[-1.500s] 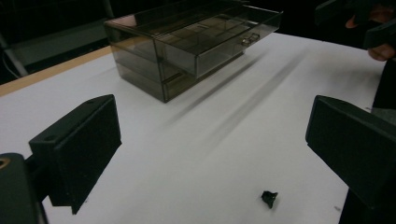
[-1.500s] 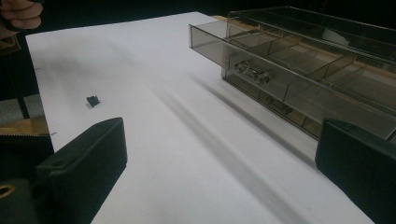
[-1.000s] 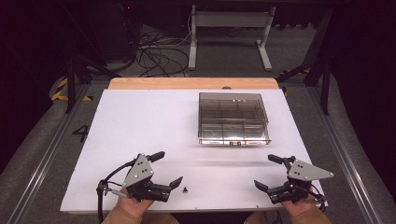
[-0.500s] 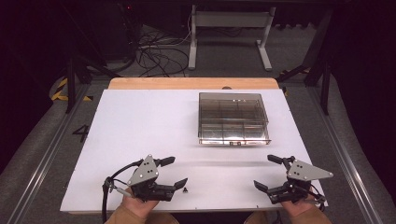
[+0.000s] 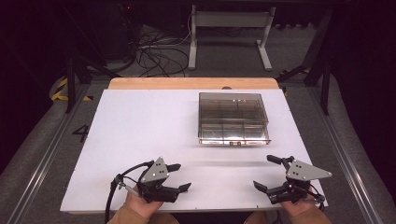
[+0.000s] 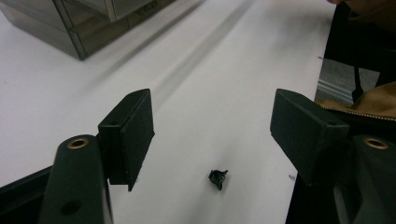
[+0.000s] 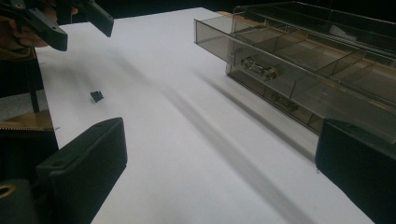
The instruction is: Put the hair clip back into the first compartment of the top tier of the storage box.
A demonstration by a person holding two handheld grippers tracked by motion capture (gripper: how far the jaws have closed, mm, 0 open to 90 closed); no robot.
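At the left of the high view, a "4" (image 5: 81, 133) is marked on the dark floor mat just off the edge of the white surface (image 5: 140, 126); it is the only writing that can be read.

The left gripper (image 5: 180, 177) hovers low over the near edge of the surface with its jaws spread wide and nothing between them. In the left gripper view a small black part (image 6: 218, 178) lies on the surface between and just ahead of those jaws, apart from both pads. It looks like a tiny moulded clip or fastener, though it is too small to name with certainty. I judge it very light, rigid and not fragile, but fiddly: it could skate on the smooth sheet or flick away if pinched off-centre. The best hold is probably straight across its body, with the jaw tips brought down to the surface on either side.

Farther back and to the right sits a smoky clear plastic drawer organiser (image 5: 233, 118), with one compartmented drawer (image 7: 280, 51) pulled partly out. A small label on its front cannot be read.

The right gripper (image 5: 268, 172) rests near the right corner of the surface, its jaws also wide apart and empty, well away from the part.
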